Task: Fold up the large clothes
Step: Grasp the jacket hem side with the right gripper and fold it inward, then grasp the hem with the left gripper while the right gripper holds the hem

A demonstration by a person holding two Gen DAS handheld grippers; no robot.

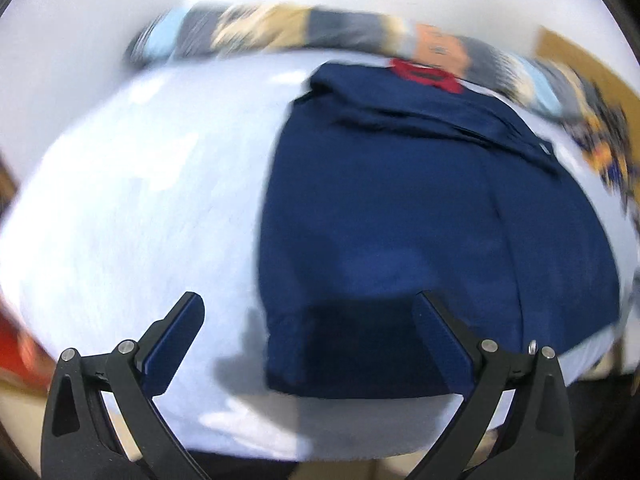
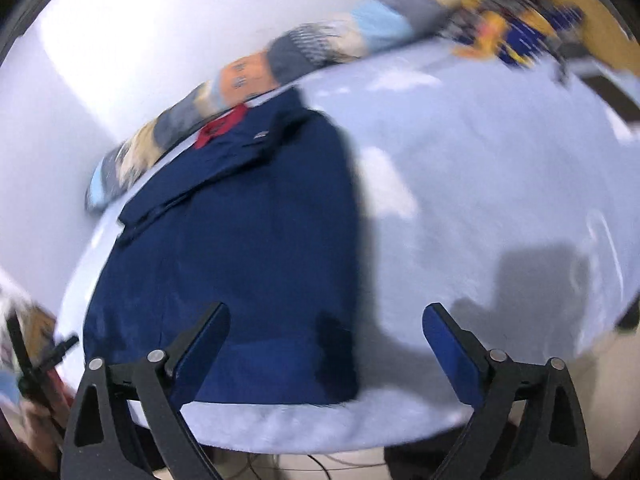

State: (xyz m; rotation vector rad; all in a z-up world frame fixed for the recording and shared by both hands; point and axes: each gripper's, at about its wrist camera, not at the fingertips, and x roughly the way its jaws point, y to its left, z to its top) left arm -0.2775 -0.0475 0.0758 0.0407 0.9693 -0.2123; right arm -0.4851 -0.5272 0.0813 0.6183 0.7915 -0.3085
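I have both grippers above the near edge of the bed, pointing down at the navy garment, which lies flat on the pale sheet, already folded into a long narrow panel running away from me toward the patterned blanket at the far side, with a red patch at its far end. My left gripper has its fingers spread wide with nothing between them; the garment's near left corner sits under the gap. My right gripper is also wide and empty, its jaws just beginning to draw in a little, and the garment's near right corner lies beneath it. Both views are smeared by motion, so I can't make out seams or fine creases. I judge the cloth as soft and limp, fairly light but layered, so it will sag and drag rather than hold shape, and the top layers could slide off the lower ones if I pinch only the surface. The sheet underneath is soft too and may get caught up in a deep pinch. I'd take hold at the two near corners, biting through every layer at the hem, one gripper each, then lift evenly and carry the near end toward the far end to halve the length
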